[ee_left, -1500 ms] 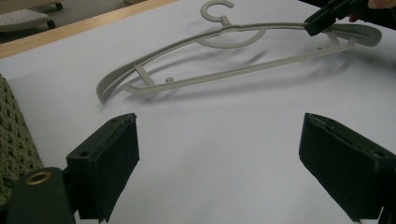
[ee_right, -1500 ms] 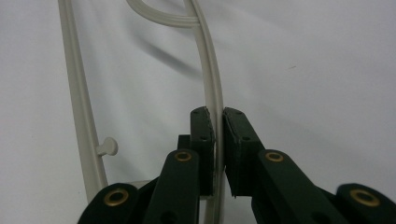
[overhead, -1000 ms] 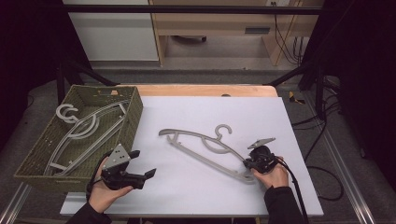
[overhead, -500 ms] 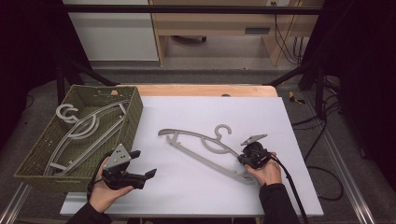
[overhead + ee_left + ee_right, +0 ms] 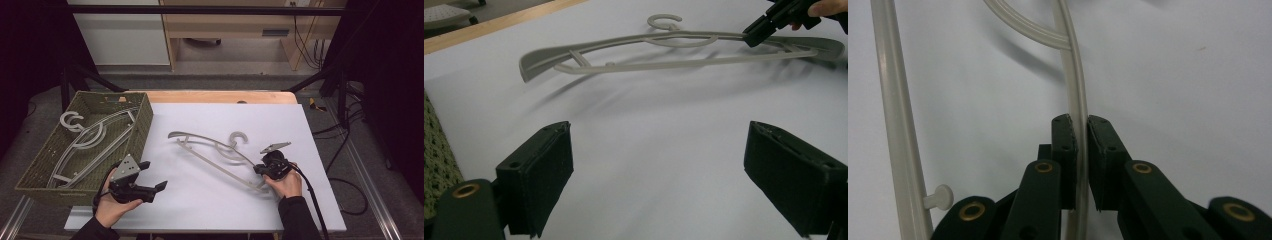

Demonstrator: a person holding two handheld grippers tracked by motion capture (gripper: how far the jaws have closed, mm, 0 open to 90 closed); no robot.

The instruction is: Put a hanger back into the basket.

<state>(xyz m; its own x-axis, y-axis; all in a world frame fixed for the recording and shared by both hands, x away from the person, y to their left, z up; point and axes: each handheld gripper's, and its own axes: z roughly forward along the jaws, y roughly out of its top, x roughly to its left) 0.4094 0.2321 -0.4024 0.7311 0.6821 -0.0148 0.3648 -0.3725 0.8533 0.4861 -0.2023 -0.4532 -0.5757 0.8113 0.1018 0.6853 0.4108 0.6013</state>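
So the grey plastic hanger (image 5: 215,150) is lying out on the white table top (image 5: 210,200), roughly in the middle, hook (image 5: 239,137) pointing toward the far edge and the long straight bar running diagonally down toward the person's right side. In the left gripper view the near end looks like it's a bit off the surface, there's a soft shadow under it, but I can't say for sure how much of it is lifted.

The right gripper (image 5: 260,170) has its 2 jaws pinched onto the hanger's curved upper arm, close to the right-hand end. The right gripper view makes that really clear: the thin pale rod (image 5: 1079,115) runs straight up between the 2 black pads, and they're squeezed on it from both sides. The straight bar (image 5: 893,110) with its little peg sits off to the side, well apart from the pads.

The left gripper (image 5: 150,181) is just held over the near left part of the table, jaws spread wide with nothing between them, well away from the hanger.

Off to the left there's a green woven basket (image 5: 142,127) with more grey hangers (image 5: 90,140) lying inside it.
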